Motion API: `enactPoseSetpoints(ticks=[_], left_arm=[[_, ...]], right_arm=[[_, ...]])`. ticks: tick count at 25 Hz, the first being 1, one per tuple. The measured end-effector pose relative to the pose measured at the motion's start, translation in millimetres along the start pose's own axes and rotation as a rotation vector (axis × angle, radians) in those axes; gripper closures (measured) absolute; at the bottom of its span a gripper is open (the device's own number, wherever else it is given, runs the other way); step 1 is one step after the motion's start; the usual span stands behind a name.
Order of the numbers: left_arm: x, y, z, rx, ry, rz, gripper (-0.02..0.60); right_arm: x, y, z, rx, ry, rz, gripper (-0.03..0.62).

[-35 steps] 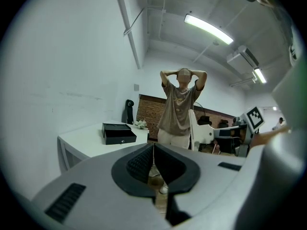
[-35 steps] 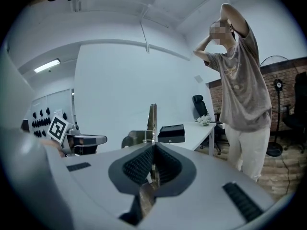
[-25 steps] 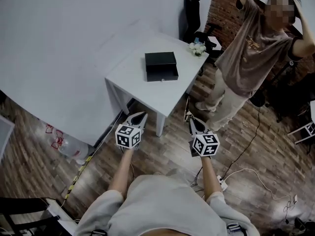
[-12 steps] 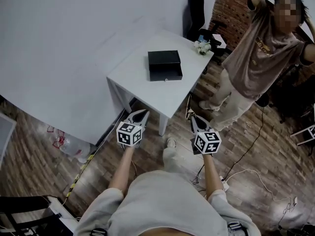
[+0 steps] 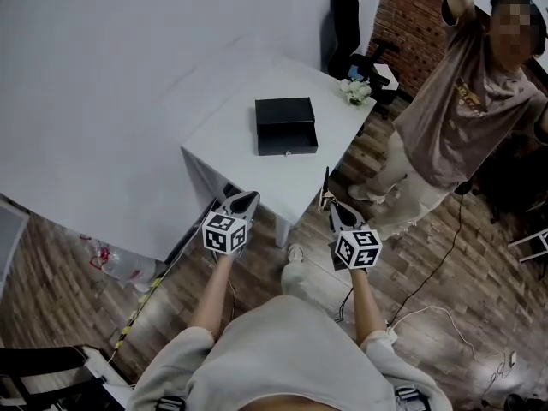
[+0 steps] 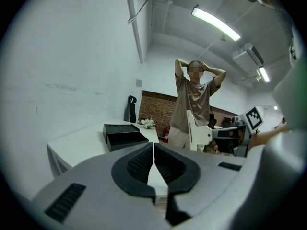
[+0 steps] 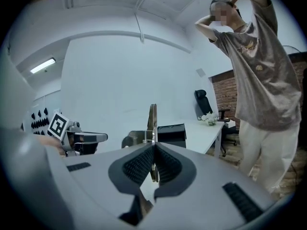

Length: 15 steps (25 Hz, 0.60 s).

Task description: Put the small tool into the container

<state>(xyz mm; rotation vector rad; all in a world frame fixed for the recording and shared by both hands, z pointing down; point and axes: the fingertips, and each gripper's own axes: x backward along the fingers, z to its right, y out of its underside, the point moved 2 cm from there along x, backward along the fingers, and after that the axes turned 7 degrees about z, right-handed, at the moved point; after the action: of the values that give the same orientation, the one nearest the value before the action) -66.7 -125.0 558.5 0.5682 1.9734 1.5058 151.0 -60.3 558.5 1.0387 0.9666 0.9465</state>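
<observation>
A black box-shaped container [image 5: 285, 125] with a drawer front lies on the white table [image 5: 248, 165]; it also shows in the left gripper view [image 6: 123, 135] and the right gripper view [image 7: 171, 134]. My right gripper [image 5: 334, 208] is shut on a thin flat metal tool [image 5: 324, 188], which stands up from the jaws [image 7: 152, 123]. My left gripper [image 5: 248, 197] is shut with nothing between its pads [image 6: 153, 147]. Both grippers hover over the floor just short of the table's near edge.
A person [image 5: 454, 118] stands at the table's right side with arms raised. A black office chair [image 5: 342, 15] and a small bunch of white flowers [image 5: 357, 91] are at the far end. Cables [image 5: 428, 306] trail over the wood floor at the right.
Both grippers have moved forward toward the table, which now sits closer to them. My leg and foot have come into view between them. The tool stays clamped in the right gripper.
</observation>
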Motion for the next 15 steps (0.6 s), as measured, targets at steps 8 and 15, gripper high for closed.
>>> enactPoseSetpoints(ticks=[8,15], left_arm=[[-63.7,-19.0,-37.3,0.012,-0.036,-0.013,0.569],[-119.6,-37.5,-69.1,0.027,-0.072,-0.025,0.569]], right_arm=[[-71.0,-21.0,45.5,-0.009,-0.032,-0.017,0.591],[-131.3,-40.4,84.4,-0.012,-0.066,-0.041,0.591]])
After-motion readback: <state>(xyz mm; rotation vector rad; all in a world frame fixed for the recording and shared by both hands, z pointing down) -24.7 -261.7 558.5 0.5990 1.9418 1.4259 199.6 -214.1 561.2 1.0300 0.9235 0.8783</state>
